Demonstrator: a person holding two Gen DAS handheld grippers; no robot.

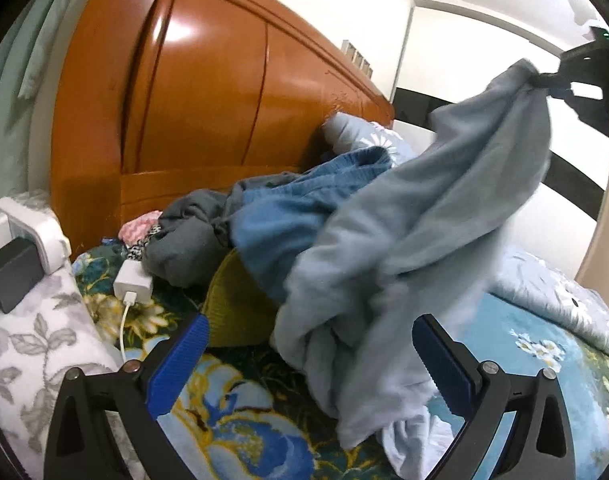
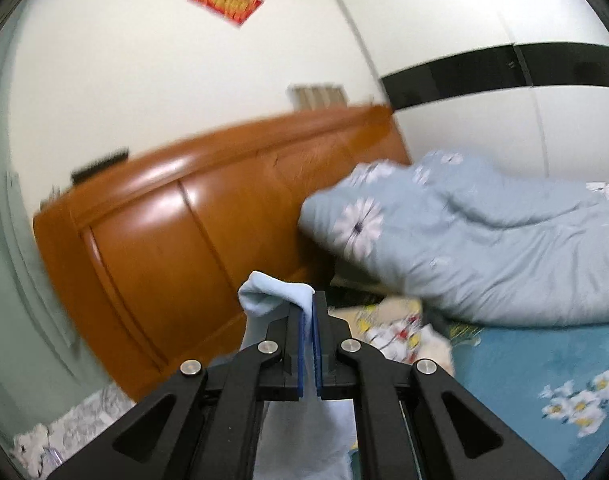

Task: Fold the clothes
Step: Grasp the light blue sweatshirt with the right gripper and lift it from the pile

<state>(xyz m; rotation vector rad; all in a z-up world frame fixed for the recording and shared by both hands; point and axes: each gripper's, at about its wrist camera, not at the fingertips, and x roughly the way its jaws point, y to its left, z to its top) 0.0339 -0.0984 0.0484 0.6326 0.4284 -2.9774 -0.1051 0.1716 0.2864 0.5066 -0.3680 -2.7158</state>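
Note:
A pale blue garment point(image 1: 416, 248) hangs from one pinched corner at the upper right and trails down onto the bed. My right gripper point(image 2: 309, 304) is shut on that corner, and a fold of the pale blue garment point(image 2: 264, 292) sticks out past its tips; in the left wrist view the right gripper point(image 1: 544, 80) is up at the right edge. My left gripper point(image 1: 308, 344) stands open low over the bed, with the hanging cloth between and behind its blue pads, which do not press on it. Behind lies a pile with a blue knit sweater point(image 1: 304, 200) and a grey garment point(image 1: 184, 236).
A glossy wooden headboard point(image 1: 208, 92) rises behind the pile. A white charger point(image 1: 132, 282) with its cable lies on the floral bedspread point(image 1: 232, 420). A pale flowered duvet point(image 2: 484, 248) is bunched at the right. Boxes point(image 1: 20, 256) sit on a side surface at left.

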